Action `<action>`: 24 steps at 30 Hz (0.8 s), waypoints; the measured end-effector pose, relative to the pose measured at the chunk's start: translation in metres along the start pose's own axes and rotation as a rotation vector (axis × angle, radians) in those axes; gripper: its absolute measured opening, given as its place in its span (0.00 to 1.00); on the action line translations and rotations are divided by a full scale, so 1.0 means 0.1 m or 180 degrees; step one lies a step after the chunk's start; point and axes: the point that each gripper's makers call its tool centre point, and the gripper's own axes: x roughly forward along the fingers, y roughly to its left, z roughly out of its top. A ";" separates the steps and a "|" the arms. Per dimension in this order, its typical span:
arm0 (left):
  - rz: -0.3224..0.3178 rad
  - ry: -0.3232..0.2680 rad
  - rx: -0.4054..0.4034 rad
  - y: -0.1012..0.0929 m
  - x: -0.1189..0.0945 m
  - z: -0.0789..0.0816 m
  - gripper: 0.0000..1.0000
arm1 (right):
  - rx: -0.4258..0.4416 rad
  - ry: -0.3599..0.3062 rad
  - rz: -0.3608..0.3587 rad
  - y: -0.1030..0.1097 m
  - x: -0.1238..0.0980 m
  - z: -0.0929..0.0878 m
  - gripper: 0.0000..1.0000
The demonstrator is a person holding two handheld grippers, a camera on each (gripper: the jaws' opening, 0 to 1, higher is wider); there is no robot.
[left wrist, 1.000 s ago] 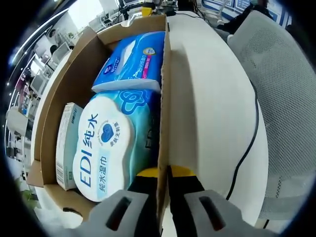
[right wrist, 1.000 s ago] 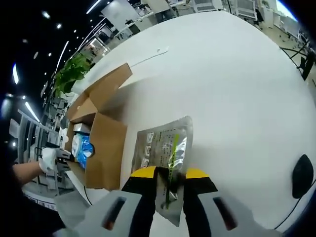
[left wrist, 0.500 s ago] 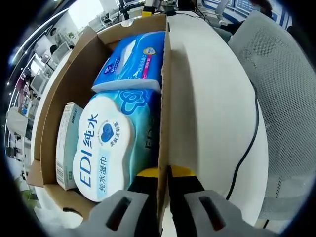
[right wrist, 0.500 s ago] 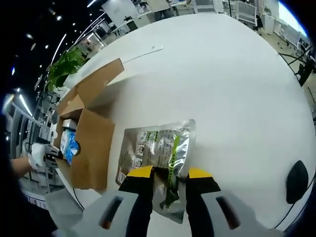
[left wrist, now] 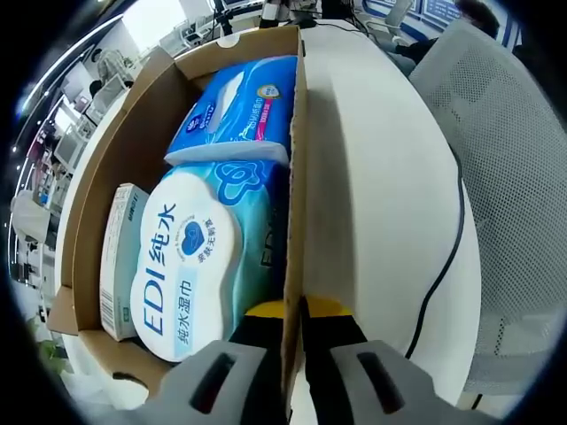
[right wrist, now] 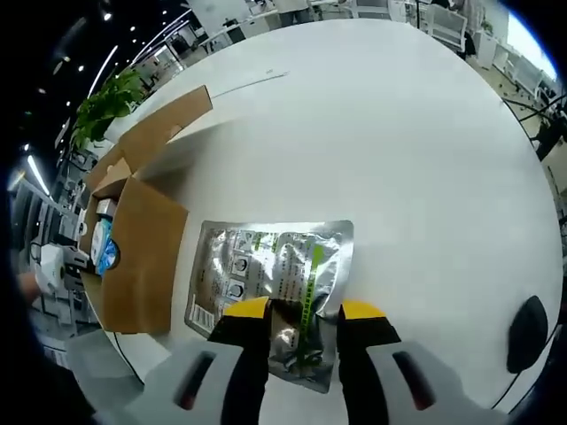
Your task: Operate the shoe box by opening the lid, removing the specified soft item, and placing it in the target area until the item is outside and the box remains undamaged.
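Here the right gripper point(right wrist: 301, 312) grips the near edge of a silver foil pouch point(right wrist: 270, 273), which lies flat on the white table point(right wrist: 416, 159) just ahead of the jaws, well outside the cardboard box point(right wrist: 133, 257) off to their left. The step in hand looks like setting the pouch down, so the jaws should part gently and back straight off without dragging it.

The left gripper point(left wrist: 292, 312) is clamped on the box's side wall point(left wrist: 294, 177), steadying it; a light, even hold should keep the cardboard from creasing.

Inside, left of that wall, a wet-wipes pack point(left wrist: 199, 257) reads "EDI 纯水湿巾"; beyond it lies a blue soft pack point(left wrist: 239, 111), its print too small to read.
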 end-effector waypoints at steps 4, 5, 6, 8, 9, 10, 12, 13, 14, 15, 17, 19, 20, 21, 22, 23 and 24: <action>0.0001 0.0002 -0.0006 -0.02 0.01 0.00 0.02 | -0.0071 0.0022 -0.0059 -0.05 0.02 -0.04 0.27; 0.0001 0.0003 -0.0007 -0.02 0.01 0.00 0.02 | -0.0124 0.0024 -0.0100 -0.07 0.02 -0.04 0.27; 0.0002 0.0003 -0.0007 -0.03 0.01 0.00 0.02 | -0.0264 0.0018 -0.0219 -0.13 0.01 -0.04 0.26; 0.0004 0.0003 -0.0010 -0.03 0.01 0.00 0.02 | -0.0431 0.0059 -0.0312 -0.17 0.00 -0.08 0.23; 0.0004 0.0003 -0.0010 -0.03 0.01 0.00 0.02 | -0.0438 0.0045 -0.0327 -0.17 -0.01 -0.08 0.22; 0.0003 0.0004 -0.0010 -0.03 0.01 0.00 0.02 | -0.0445 0.0026 -0.0355 -0.18 -0.02 -0.08 0.23; -0.0001 0.0003 -0.0009 -0.03 0.01 0.00 0.02 | -0.0460 -0.0033 -0.0372 -0.18 -0.05 -0.07 0.23; -0.0003 0.0002 -0.0011 -0.04 0.01 0.00 0.02 | -0.0498 -0.0094 -0.0360 -0.16 -0.08 -0.05 0.24; -0.0002 0.0003 -0.0011 -0.04 0.02 0.00 0.02 | -0.0506 -0.0116 -0.0368 -0.15 -0.10 -0.03 0.26; 0.0001 0.0003 -0.0012 -0.04 0.01 0.00 0.02 | -0.0540 -0.0206 -0.0344 -0.10 -0.13 0.03 0.28; 0.0015 -0.0002 -0.0009 -0.05 0.01 0.00 0.02 | -0.0593 -0.0315 -0.0326 -0.04 -0.19 0.10 0.32; 0.0012 0.0002 -0.0014 -0.04 0.00 0.01 0.02 | -0.0588 -0.0387 -0.0347 -0.01 -0.24 0.14 0.33; 0.0008 0.0003 -0.0023 -0.04 0.00 0.01 0.02 | -0.0569 -0.0430 -0.0340 0.01 -0.27 0.16 0.33; 0.0005 0.0005 -0.0044 -0.04 0.01 0.00 0.02 | -0.0556 -0.0459 -0.0334 0.03 -0.28 0.17 0.33; 0.0006 0.0010 -0.0063 -0.04 0.01 0.00 0.02 | -0.0545 -0.0529 -0.0344 0.06 -0.31 0.18 0.34; 0.0010 0.0015 -0.0065 -0.04 0.01 0.00 0.02 | -0.0542 -0.0574 -0.0369 0.07 -0.33 0.19 0.36; 0.0012 0.0017 -0.0068 -0.04 0.01 0.00 0.02 | -0.0553 -0.0602 -0.0400 0.09 -0.34 0.18 0.38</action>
